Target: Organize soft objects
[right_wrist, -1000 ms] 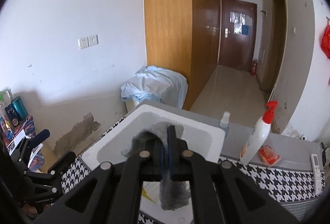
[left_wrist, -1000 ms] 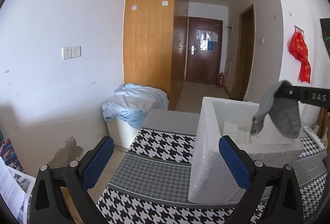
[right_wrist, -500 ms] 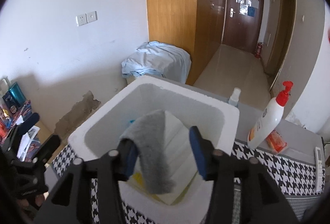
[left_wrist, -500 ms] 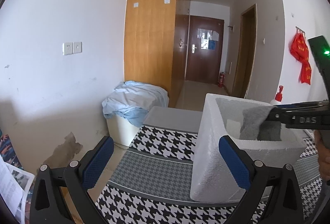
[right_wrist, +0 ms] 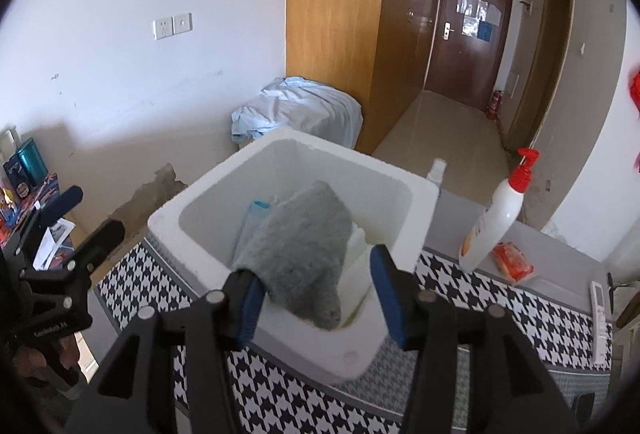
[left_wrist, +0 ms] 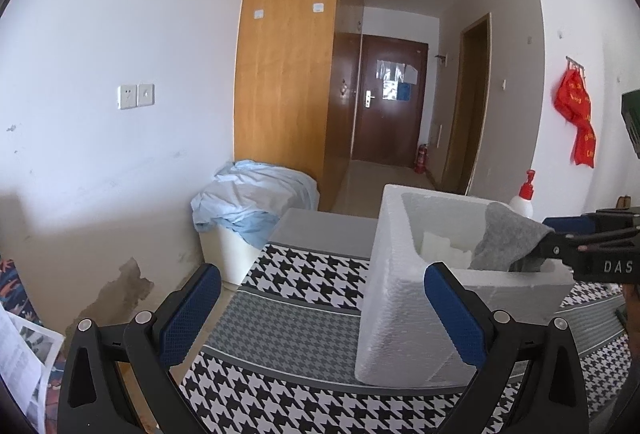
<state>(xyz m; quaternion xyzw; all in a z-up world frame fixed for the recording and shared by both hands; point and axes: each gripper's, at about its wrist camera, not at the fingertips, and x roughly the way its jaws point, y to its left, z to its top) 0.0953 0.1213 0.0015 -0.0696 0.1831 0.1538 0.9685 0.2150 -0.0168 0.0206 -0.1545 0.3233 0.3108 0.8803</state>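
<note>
Grey cloth crowds the foam box opening.

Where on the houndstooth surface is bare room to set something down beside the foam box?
Free: the houndstooth cloth left of the foam box, and the grey strip behind it. Crowded: the box interior, holding the grey cloth, and its right side, with the lotion bottle and orange packet.

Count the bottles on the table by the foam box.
2. A white pump bottle with a red top stands right of the foam box. A small spray bottle pokes up behind the box's far right corner, mostly hidden. The box could hide others.
</note>
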